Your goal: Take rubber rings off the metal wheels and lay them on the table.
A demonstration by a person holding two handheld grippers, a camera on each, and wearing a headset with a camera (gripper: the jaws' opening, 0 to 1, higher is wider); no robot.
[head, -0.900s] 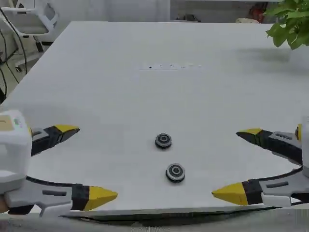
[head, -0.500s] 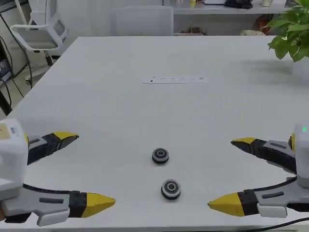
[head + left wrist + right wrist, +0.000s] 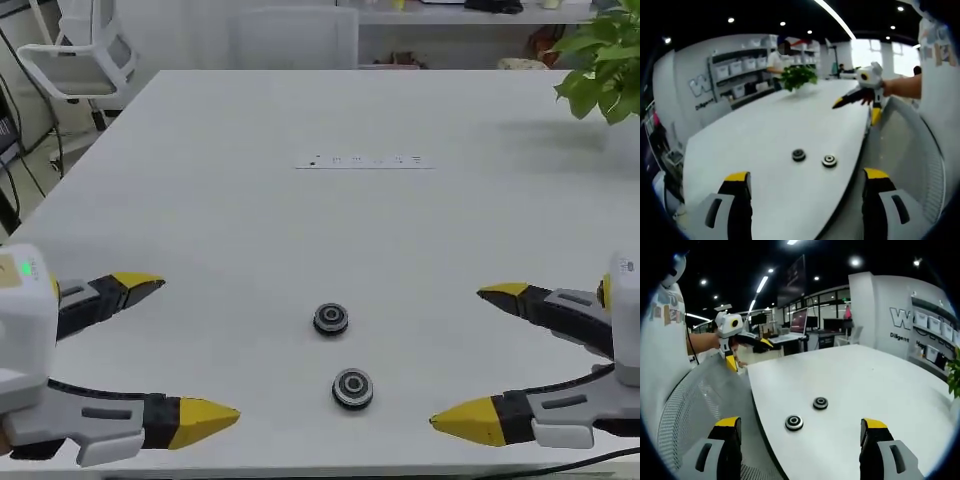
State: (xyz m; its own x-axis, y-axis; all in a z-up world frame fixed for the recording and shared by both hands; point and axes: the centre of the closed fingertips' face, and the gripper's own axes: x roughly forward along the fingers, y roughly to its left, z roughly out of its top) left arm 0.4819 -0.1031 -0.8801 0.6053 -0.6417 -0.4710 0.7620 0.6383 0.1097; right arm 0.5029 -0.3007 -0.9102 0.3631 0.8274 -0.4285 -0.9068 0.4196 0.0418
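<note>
Two small metal wheels with dark rubber rings lie flat near the table's front edge: the farther wheel [image 3: 331,319] [image 3: 798,155] [image 3: 820,403] and the nearer wheel [image 3: 352,388] [image 3: 829,160] [image 3: 794,422]. My left gripper [image 3: 190,350] [image 3: 805,180] hovers open at the lower left, well left of both wheels, nothing between its yellow-tipped fingers. At the lower right my right gripper [image 3: 470,355] [image 3: 797,427] is also open and holds nothing. Each gripper is seen from the other's view: the right gripper [image 3: 857,100], the left gripper [image 3: 747,347].
The grey table [image 3: 300,230] stretches far back with a flush socket strip [image 3: 365,161] at mid-table. A potted plant [image 3: 603,55] stands at the back right. An office chair [image 3: 85,55] sits off the back left corner. A person stands by shelves [image 3: 782,57].
The head camera has tilted, so the table and wheels shifted down in view. Both grippers stay open and wide of the wheels; the wheels lie where they were.
</note>
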